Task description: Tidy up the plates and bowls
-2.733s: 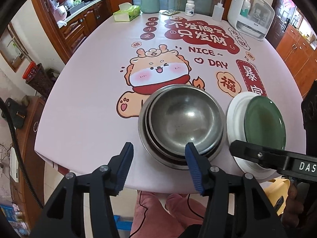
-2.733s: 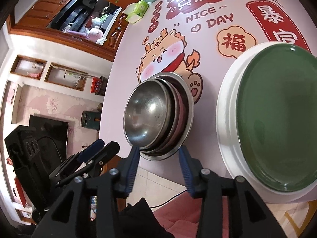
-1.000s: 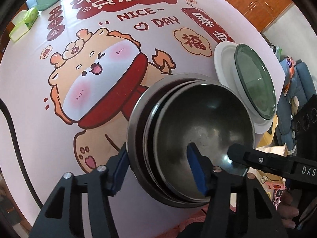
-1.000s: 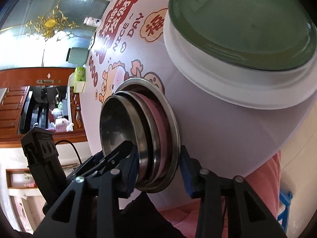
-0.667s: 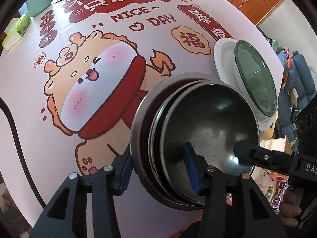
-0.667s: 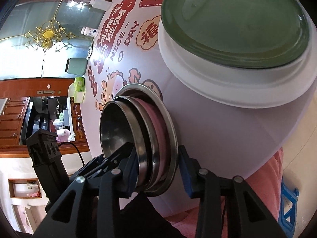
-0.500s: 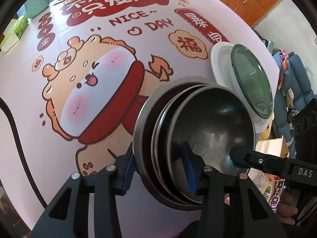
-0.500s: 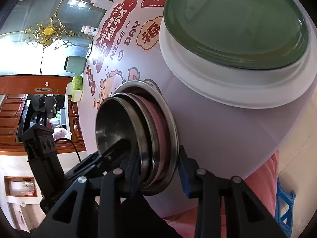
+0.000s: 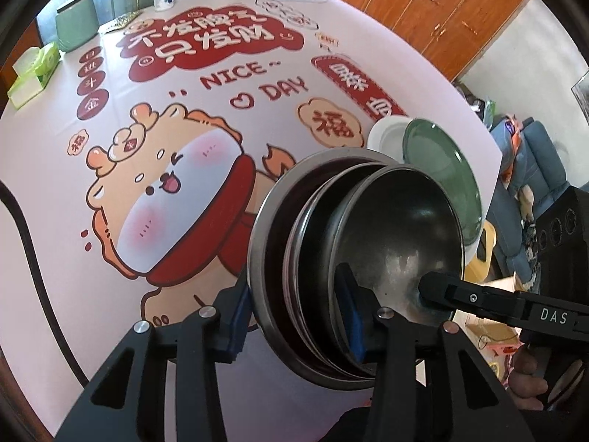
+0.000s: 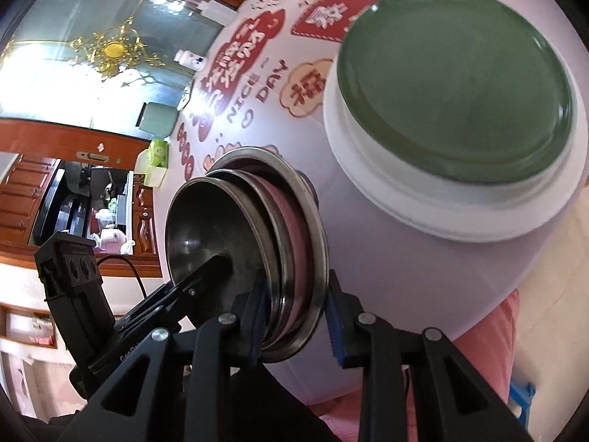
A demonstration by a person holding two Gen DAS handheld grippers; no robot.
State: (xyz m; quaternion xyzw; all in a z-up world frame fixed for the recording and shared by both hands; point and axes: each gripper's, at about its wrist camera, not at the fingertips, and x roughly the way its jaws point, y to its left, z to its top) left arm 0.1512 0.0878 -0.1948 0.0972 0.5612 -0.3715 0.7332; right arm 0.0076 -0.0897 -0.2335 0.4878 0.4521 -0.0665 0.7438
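Partly hidden behind black gripper arms, a stack of steel bowls (image 9: 368, 258) sits at the near edge of the table (image 9: 184, 110), tilted. The left gripper (image 9: 298, 313) clamps the stack's near rims, one blue pad inside the top bowl, one outside; the right gripper (image 10: 294, 305) likewise pinches the rims. A pinkish layer shows between the bowls. Just beside, a green plate (image 10: 456, 84) rests on a white plate (image 10: 460, 206).
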